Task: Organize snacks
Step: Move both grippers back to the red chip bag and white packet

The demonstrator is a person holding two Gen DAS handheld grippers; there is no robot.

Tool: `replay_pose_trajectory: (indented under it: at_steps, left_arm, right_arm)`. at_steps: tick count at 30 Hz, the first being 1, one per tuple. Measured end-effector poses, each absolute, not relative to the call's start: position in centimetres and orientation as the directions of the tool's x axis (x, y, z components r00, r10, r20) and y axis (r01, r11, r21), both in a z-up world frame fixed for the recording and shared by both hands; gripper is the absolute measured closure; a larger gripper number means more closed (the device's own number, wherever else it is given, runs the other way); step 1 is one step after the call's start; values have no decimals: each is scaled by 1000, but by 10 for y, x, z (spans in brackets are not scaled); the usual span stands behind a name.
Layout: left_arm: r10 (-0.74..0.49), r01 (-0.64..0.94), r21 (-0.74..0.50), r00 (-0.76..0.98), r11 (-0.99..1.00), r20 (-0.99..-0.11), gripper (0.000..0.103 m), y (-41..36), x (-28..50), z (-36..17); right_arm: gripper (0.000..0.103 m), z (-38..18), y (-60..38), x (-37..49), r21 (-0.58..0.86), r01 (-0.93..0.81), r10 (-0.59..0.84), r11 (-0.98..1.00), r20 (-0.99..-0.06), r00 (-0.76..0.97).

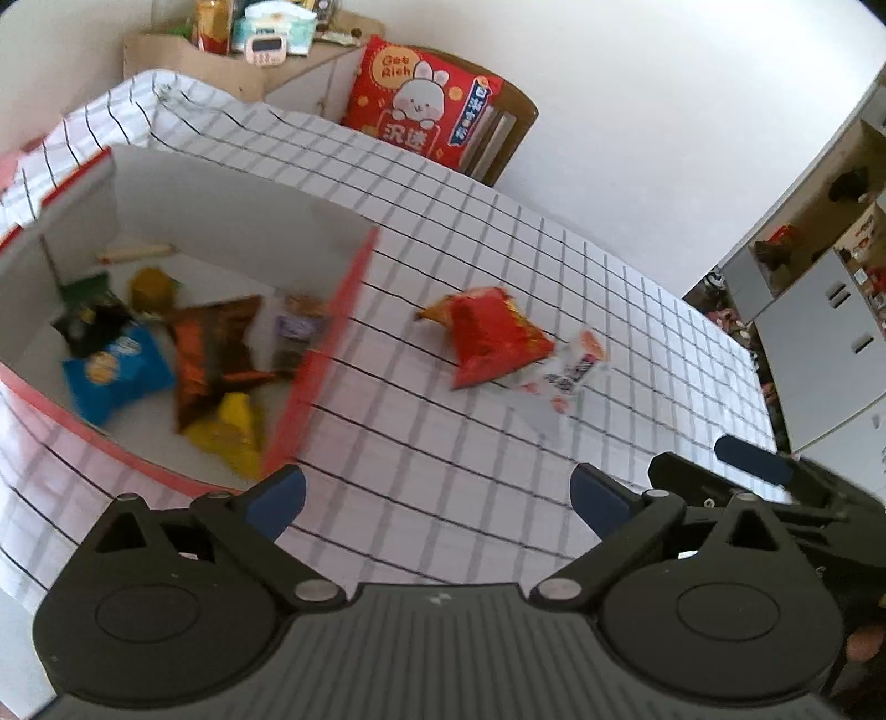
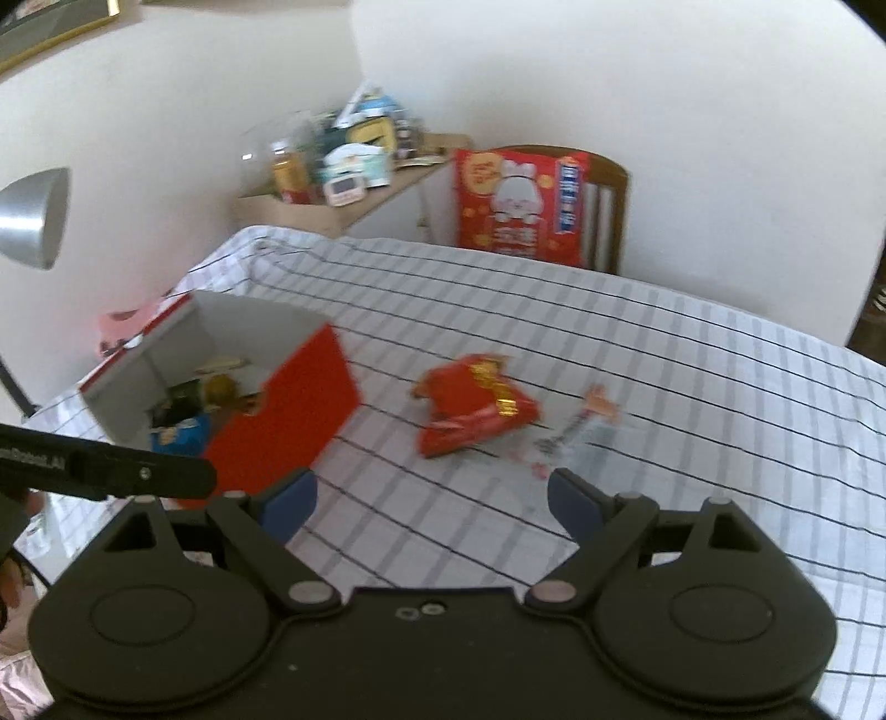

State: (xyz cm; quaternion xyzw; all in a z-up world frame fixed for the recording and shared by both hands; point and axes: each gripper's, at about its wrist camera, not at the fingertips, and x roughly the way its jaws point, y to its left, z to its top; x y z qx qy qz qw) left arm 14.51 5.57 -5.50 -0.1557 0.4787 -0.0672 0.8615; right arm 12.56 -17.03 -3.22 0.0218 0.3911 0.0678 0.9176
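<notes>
A red-sided box with white inner walls (image 1: pixel 343 232) (image 2: pixel 288 399) stands on the checked tablecloth and holds several snack packets, among them a blue bag (image 1: pixel 116 374), a brown-orange packet (image 1: pixel 213 346) and a yellow one (image 1: pixel 230 429). A red snack bag (image 1: pixel 490 338) (image 2: pixel 476 407) lies on the cloth right of the box, with a clear white-and-red packet (image 1: pixel 565 376) (image 2: pixel 576 437) beside it. My left gripper (image 1: pixel 437 495) is open and empty, just right of the box's near corner. My right gripper (image 2: pixel 432 501) is open and empty, short of the red bag.
The table (image 1: pixel 637 299) (image 2: pixel 692 360) carries a white cloth with dark grid lines. A wooden chair with a red rabbit cushion (image 1: pixel 421 105) (image 2: pixel 520 205) stands at the far edge beside a cluttered cabinet (image 1: pixel 249 39). Cupboards (image 1: pixel 819 310) line the right. A lamp shade (image 2: pixel 33 216) hangs left.
</notes>
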Motion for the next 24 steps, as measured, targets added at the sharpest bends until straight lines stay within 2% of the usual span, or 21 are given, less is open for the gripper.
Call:
replay_pose_trajectory:
  at_steps: [11,24]
  left_arm:
    - [-206,-96,-299,529,949,-824,1,-12,191,-68]
    - [-74,-242,-210,472,947,-878,1,-26,269,-91]
  right_arm:
    - [13,-49,-232,141,77,-21,71,997,-728,682]
    - [14,-74,-254,187,112,-6,90,994,-761,642]
